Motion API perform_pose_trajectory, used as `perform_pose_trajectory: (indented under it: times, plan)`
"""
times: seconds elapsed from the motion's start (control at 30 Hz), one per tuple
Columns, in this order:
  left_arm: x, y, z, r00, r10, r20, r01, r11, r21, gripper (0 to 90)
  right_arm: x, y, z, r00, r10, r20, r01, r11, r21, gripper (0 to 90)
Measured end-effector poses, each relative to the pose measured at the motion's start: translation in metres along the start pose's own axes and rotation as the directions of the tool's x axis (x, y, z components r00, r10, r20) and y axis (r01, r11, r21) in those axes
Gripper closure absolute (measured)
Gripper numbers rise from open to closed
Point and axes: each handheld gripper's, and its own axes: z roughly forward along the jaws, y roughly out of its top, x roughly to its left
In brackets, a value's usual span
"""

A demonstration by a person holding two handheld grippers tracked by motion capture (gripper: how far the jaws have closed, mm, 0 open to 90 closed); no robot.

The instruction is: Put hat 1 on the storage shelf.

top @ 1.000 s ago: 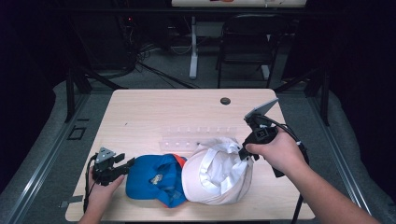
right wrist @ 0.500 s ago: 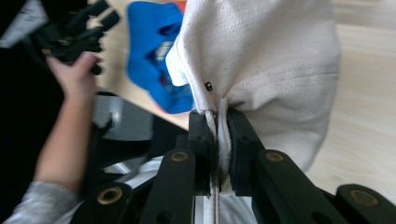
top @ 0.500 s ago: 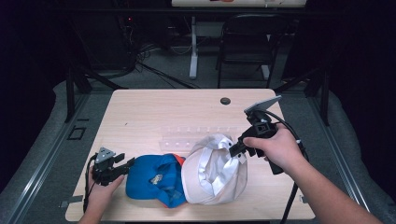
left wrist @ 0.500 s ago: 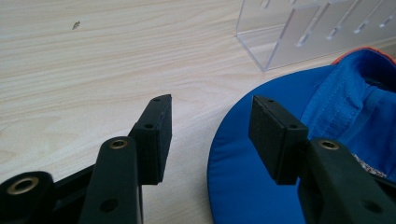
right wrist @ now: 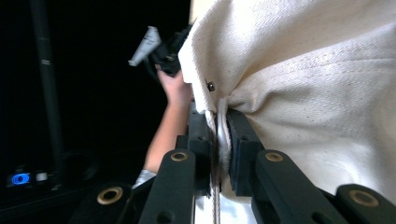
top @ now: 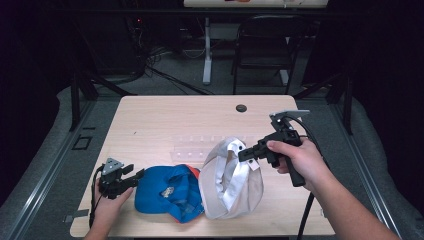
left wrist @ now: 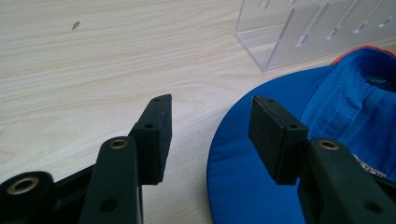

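The right gripper is gripping the cream canvas cap with its jaws clamped together on a pinched fold of the coarse woven cloth, and the cap is hanging from them as a rounded, crumpled dome with its lower part resting on the pale wooden surface. The blue cap is lying flat just beside it, its smooth rounded brim pointing toward the left gripper, whose jaws are standing apart around the brim edge without pressing it. A clear plastic rack is standing just behind the caps.
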Motion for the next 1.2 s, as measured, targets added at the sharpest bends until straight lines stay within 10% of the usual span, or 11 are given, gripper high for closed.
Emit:
perform_pose_trajectory:
  times: [0.23,1.2]
  plan:
    - [0.0,0.001,-0.001,1.0,0.005,0.002,-0.006,0.9999,0.011,50.1,0.007,0.0,-0.02,0.9941,-0.02,-0.106,0.012,0.997,-0.072,81.9]
    - [-0.002,0.001,0.001,0.9999,0.007,0.012,-0.007,1.0,0.004,50.9,0.042,0.039,-0.029,0.9855,-0.036,-0.166,-0.002,0.975,-0.221,81.8]
